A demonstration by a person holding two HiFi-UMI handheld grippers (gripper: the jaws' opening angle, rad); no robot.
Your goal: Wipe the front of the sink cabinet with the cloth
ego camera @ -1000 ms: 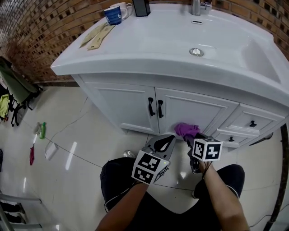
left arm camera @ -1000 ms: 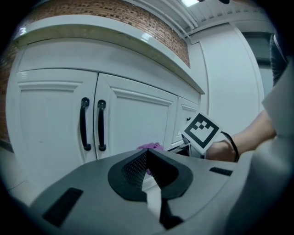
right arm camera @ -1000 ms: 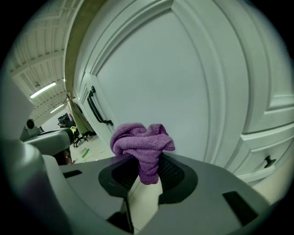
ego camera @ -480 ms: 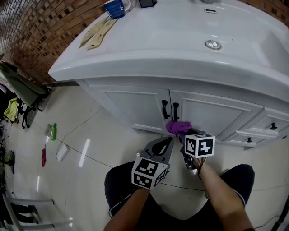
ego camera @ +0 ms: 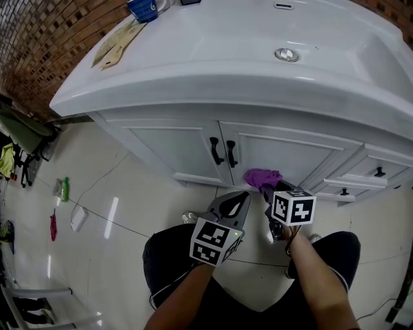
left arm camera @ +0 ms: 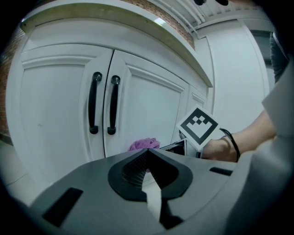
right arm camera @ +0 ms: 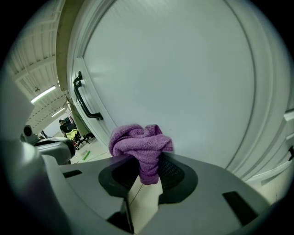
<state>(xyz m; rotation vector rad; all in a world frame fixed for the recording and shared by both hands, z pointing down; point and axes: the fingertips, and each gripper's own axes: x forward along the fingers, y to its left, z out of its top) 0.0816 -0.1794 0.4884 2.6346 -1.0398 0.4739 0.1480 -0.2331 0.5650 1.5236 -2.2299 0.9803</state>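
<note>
A white sink cabinet (ego camera: 187,145) has two doors with black handles (ego camera: 222,153). My right gripper (ego camera: 270,189) is shut on a bunched purple cloth (ego camera: 262,176) and presses it against the lower part of the right door (ego camera: 284,155). In the right gripper view the cloth (right arm camera: 140,147) sticks out of the jaws against the white panel (right arm camera: 183,78). My left gripper (ego camera: 240,198) hangs shut and holds nothing, just left of the right one, a little way off the doors. The left gripper view shows both handles (left arm camera: 103,104) and the cloth (left arm camera: 143,144) beyond its shut tips.
The white basin top (ego camera: 226,58) overhangs the doors. Drawers with black knobs (ego camera: 379,172) sit to the right. A blue mug (ego camera: 141,9) stands at the counter's back left. A person's knees (ego camera: 174,258) are on the tiled floor below. Bottles (ego camera: 63,188) lie far left.
The cloth and my right gripper have slid back to the right along the bottom of the right door after a move left toward the handles. My left gripper stayed beside it.
</note>
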